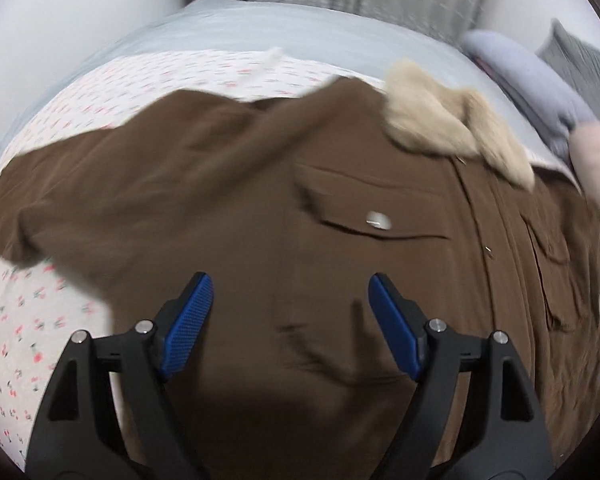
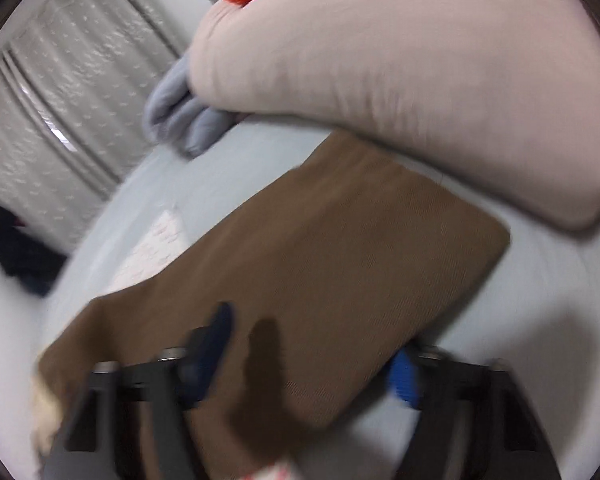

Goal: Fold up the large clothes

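Lying spread on the floral-sheeted bed [image 1: 40, 320], the brown fur-collared jacket [image 1: 260, 208] awaits folding; left gripper [image 1: 290, 320] and right gripper [image 2: 316, 360] hover, jaws apart; better grab both sleeves evenly.

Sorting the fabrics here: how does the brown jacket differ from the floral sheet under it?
The brown jacket is plain and dark; the floral sheet is white with small red sprigs. The jacket has a snap pocket and beige furry collar; the sheet has none. Both lie spread on the bed.
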The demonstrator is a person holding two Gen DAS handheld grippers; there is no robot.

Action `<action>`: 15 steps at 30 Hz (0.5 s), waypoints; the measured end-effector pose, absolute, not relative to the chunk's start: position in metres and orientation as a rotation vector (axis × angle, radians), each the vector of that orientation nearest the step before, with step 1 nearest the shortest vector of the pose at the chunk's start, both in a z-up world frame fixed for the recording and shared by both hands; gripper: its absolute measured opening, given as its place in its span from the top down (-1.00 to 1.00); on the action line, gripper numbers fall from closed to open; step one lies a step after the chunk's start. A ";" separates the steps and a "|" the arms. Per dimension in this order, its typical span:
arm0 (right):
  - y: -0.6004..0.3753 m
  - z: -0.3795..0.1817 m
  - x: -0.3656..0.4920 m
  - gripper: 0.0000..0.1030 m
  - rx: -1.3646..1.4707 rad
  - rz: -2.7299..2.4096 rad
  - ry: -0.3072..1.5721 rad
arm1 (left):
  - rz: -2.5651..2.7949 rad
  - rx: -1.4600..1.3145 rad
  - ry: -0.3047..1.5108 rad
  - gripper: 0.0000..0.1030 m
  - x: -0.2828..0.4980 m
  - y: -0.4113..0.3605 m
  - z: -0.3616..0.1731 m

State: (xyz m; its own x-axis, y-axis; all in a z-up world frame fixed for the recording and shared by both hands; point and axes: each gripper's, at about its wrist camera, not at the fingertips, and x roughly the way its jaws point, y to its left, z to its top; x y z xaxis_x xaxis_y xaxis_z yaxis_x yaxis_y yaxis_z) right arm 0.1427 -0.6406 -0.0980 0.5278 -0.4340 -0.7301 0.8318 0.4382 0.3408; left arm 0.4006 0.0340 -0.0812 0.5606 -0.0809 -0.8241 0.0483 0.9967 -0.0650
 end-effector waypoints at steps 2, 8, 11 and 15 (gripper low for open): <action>-0.641 -0.089 0.154 0.89 0.691 -0.883 0.658 | -0.096 -0.021 0.978 -0.57 0.404 0.011 -0.082; -0.621 -0.012 0.144 0.91 0.200 -0.993 0.542 | -0.233 0.042 0.969 -0.57 0.417 -0.090 -0.083; -0.666 -0.027 0.121 0.93 0.299 -1.074 0.610 | -0.337 0.030 0.966 -0.57 0.425 -0.147 -0.090; -0.655 -0.047 0.133 0.91 0.147 -1.077 0.703 | -0.457 0.054 0.929 -0.81 0.430 -0.209 -0.103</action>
